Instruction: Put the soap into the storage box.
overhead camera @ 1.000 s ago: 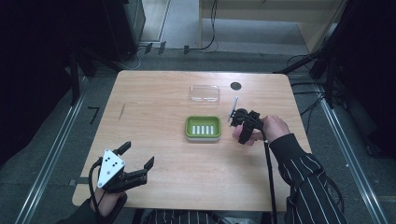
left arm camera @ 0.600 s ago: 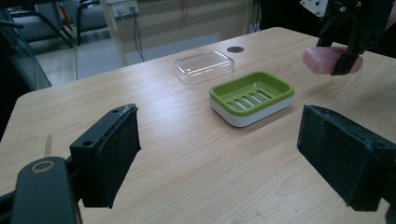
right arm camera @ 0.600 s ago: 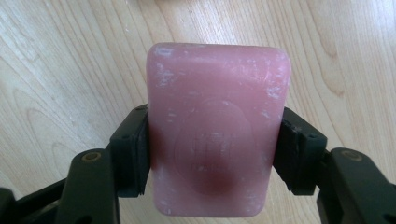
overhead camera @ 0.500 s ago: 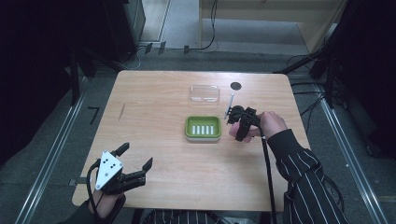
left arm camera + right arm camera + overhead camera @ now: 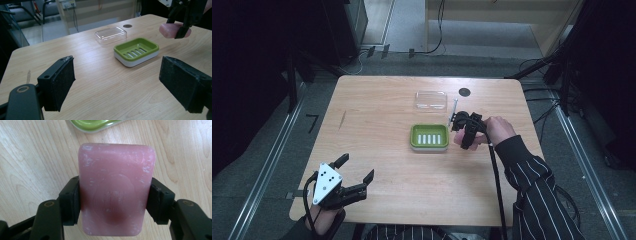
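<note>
While right gripper [image 5: 113, 202] clamps soap [image 5: 115, 187], dish [image 5: 429, 136] sits w/o contents.

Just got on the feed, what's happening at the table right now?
A person works two handheld grippers at a wooden table. The right gripper is shut on a pink soap bar, held above the table just right of the green soap dish, which is empty. The dish's clear lid lies apart, behind it. The left gripper is open and idle near the table's front left corner.
</note>
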### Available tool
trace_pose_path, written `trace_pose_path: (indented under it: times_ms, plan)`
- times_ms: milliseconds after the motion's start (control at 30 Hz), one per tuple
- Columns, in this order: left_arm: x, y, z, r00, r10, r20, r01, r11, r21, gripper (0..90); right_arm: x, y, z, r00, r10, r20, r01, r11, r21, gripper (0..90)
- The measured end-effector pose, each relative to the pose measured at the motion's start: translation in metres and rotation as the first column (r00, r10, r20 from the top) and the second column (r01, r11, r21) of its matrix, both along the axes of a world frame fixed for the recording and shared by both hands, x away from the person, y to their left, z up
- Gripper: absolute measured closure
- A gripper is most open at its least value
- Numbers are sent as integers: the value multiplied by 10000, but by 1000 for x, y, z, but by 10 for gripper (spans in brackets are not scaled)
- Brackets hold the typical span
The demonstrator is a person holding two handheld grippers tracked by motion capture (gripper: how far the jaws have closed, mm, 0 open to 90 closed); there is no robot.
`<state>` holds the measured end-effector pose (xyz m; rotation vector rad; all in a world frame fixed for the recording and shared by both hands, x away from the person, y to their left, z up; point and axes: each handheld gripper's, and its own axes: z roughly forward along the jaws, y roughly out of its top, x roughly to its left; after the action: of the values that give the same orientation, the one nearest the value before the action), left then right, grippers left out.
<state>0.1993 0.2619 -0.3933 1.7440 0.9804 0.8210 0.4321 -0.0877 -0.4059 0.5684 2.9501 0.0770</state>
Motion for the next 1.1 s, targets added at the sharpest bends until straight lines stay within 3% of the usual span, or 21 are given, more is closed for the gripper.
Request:
trace_pose_path:
  times_ms: [1100]
  plan:
    - [-3,2,0,9999,118,-11,-118,9999,49,133,10,27,15,9964,787,322,-792,9967,169,384]
